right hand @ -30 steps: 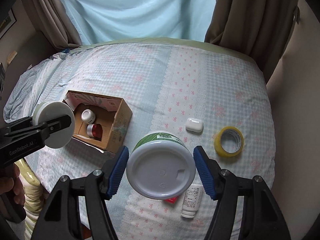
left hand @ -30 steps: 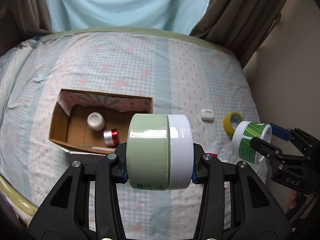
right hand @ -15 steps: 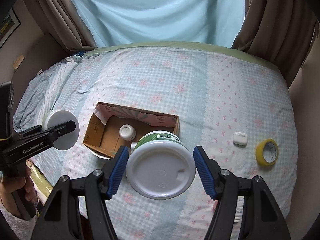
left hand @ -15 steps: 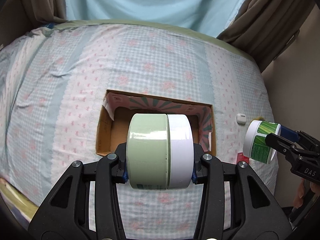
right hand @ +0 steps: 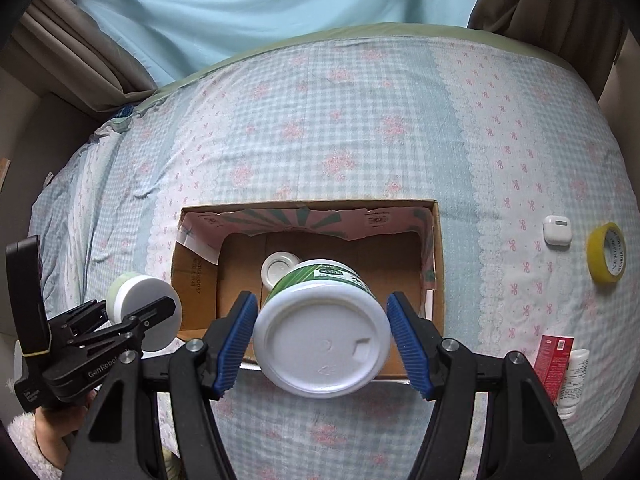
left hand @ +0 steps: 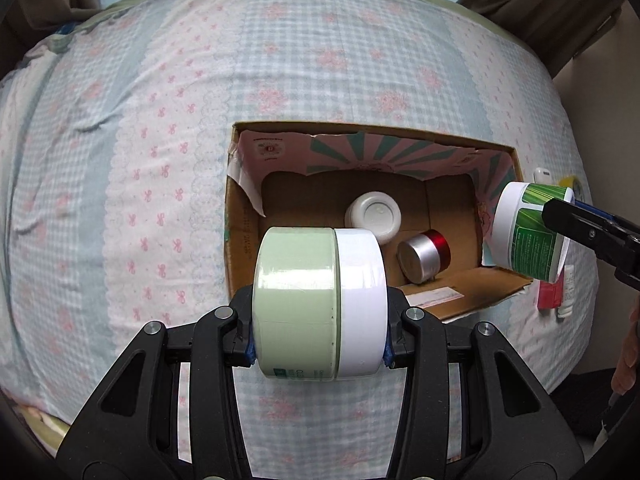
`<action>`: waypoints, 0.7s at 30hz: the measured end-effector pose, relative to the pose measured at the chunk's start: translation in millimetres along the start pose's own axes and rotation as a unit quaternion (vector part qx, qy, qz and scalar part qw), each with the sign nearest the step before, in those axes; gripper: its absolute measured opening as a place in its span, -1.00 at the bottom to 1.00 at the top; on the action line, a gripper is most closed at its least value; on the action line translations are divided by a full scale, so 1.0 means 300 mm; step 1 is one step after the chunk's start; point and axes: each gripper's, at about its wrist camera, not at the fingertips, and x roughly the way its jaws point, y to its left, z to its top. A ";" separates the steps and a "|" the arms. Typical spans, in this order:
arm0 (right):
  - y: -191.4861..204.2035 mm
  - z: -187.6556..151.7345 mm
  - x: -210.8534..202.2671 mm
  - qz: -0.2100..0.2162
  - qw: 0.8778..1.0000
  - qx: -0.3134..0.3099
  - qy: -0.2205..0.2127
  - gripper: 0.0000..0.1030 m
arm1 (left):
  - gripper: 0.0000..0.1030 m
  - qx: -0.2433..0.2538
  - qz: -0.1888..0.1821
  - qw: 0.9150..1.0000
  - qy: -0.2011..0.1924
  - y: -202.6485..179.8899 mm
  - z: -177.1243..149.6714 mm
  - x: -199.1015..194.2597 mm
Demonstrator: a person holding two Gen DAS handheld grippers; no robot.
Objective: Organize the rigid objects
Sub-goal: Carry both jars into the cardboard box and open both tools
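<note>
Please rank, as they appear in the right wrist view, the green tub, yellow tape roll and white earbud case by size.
1. Green tub, inflated by nearness to the camera.
2. Yellow tape roll.
3. White earbud case.

Both grippers (left, right) clamped, raised.

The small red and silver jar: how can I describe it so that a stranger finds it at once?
Find the open cardboard box on the bed. Two things lie inside: a white jar and, nearer the front right corner, the small jar on its side. Only it has a silver metallic body with a shiny red end.
</note>
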 end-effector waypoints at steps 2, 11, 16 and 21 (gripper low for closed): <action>-0.006 0.016 0.053 -0.004 1.000 0.004 0.008 0.22 | -0.24 0.005 0.000 1.000 0.013 -0.003 0.014 0.051; -0.034 0.076 0.236 -0.029 0.999 0.003 0.038 0.22 | -0.24 0.032 0.016 0.998 0.052 -0.041 0.065 0.230; -0.041 0.100 0.295 -0.046 0.998 -0.008 0.051 0.22 | -0.17 0.059 0.012 0.997 0.057 -0.074 0.079 0.265; -0.049 0.115 0.322 -0.020 0.998 0.009 0.052 0.39 | 1.00 0.062 -0.001 0.997 0.054 -0.088 0.098 0.250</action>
